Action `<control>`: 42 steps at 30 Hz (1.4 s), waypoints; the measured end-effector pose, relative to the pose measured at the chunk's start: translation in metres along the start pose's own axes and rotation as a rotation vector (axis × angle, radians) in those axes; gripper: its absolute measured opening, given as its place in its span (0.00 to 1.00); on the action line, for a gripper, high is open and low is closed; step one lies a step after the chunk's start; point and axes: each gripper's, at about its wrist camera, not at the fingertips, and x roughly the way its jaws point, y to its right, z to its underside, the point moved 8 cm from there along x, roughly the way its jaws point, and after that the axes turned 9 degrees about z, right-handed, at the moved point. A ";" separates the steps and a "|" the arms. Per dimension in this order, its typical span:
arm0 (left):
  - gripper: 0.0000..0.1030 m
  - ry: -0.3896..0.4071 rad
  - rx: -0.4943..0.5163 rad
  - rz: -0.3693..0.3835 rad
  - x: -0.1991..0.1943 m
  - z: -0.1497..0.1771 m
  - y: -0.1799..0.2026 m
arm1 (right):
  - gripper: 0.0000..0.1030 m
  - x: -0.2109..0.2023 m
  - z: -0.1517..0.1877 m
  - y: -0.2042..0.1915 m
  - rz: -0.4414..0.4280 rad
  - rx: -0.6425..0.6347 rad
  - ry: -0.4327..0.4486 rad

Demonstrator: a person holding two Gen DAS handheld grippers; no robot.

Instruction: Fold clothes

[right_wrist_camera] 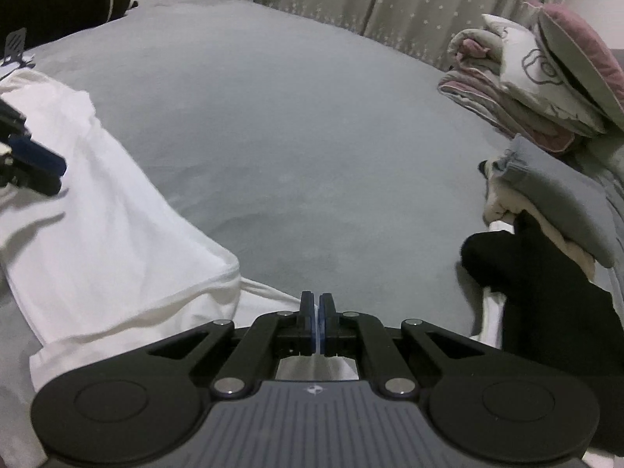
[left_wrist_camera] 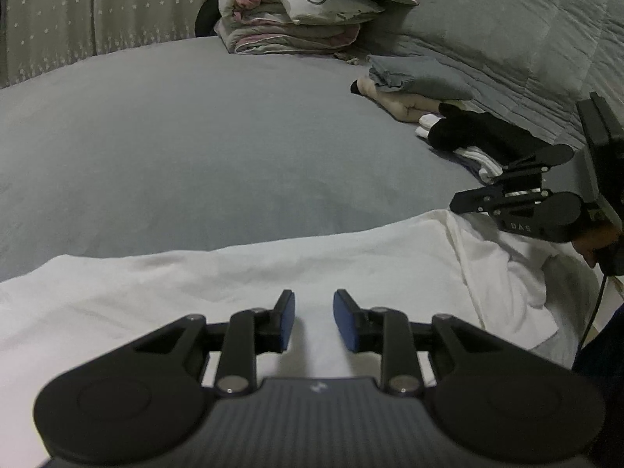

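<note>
A white garment (left_wrist_camera: 234, 273) (right_wrist_camera: 97, 214) lies spread on the grey bed sheet (left_wrist_camera: 195, 136) (right_wrist_camera: 292, 136). My left gripper (left_wrist_camera: 312, 296) hovers low over the garment's middle. Its blue pads stand apart, with only flat cloth beneath the gap. At the garment's right corner, my right gripper (left_wrist_camera: 462, 202) (right_wrist_camera: 316, 296) has its pads pressed together, and a thin strip of white cloth shows between them. In the right wrist view, the left gripper (right_wrist_camera: 56, 177) pokes in from the left edge above the garment.
Folded clothes sit to the right: a grey piece (left_wrist_camera: 417, 74) (right_wrist_camera: 553, 183) on cream ones, and a black item (left_wrist_camera: 479, 132) (right_wrist_camera: 546, 280) on white. A stack of quilts and pillows (left_wrist_camera: 292, 11) (right_wrist_camera: 526, 78) stands behind. A starred curtain (left_wrist_camera: 78, 11) hangs beyond the bed.
</note>
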 end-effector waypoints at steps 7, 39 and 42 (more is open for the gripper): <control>0.23 -0.008 -0.005 -0.010 0.001 0.001 -0.002 | 0.15 -0.009 -0.007 -0.010 -0.026 -0.053 0.062; 0.30 -0.027 -0.051 -0.021 0.006 0.002 -0.013 | 0.44 -0.062 0.004 -0.051 -0.268 0.075 0.096; 0.30 -0.029 -0.045 -0.025 0.007 0.003 -0.012 | 0.41 -0.063 0.017 -0.065 -0.302 0.076 0.047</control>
